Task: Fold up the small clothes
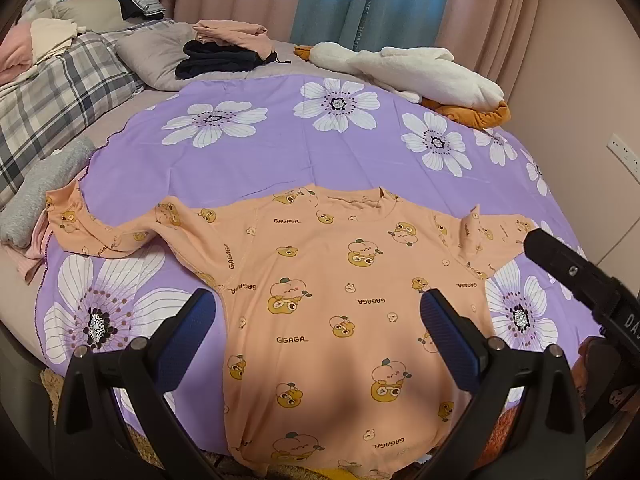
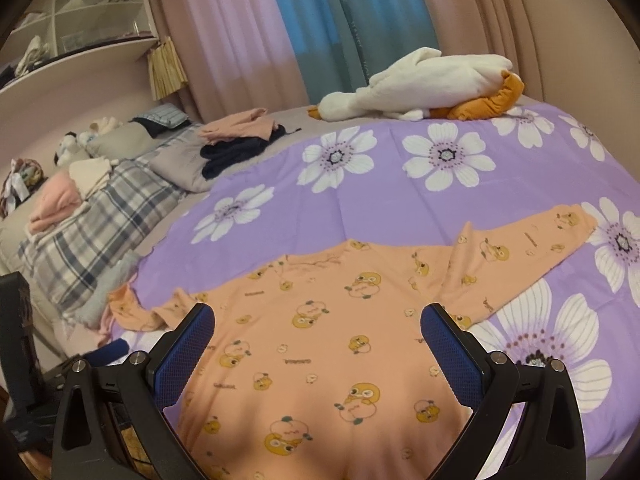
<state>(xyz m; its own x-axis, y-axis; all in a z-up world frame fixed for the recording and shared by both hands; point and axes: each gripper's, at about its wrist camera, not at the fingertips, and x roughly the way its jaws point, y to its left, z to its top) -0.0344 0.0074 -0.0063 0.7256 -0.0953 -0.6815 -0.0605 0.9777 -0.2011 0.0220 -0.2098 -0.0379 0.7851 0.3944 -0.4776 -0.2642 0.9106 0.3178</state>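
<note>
Your left hand-held gripper (image 1: 318, 312) hangs spread wide above the orange shirt (image 1: 332, 304), pinching nothing, in the left wrist view. The shirt lies flat on the purple flowered sheet (image 1: 280, 160) of the bed, collar away from you, both sleeves stretched outward. Your right hand-held gripper's black body (image 1: 576, 276) shows at the right edge, over the right sleeve. A white plush goose (image 1: 412, 68) lies at the sheet's far edge.

In the right wrist view, your right hand-held gripper (image 2: 318, 326) is equally spread and empty above the shirt (image 2: 320, 340). Folded clothes (image 2: 236, 140) sit beyond the sheet (image 2: 380, 200), near a plaid blanket (image 2: 104, 216).
</note>
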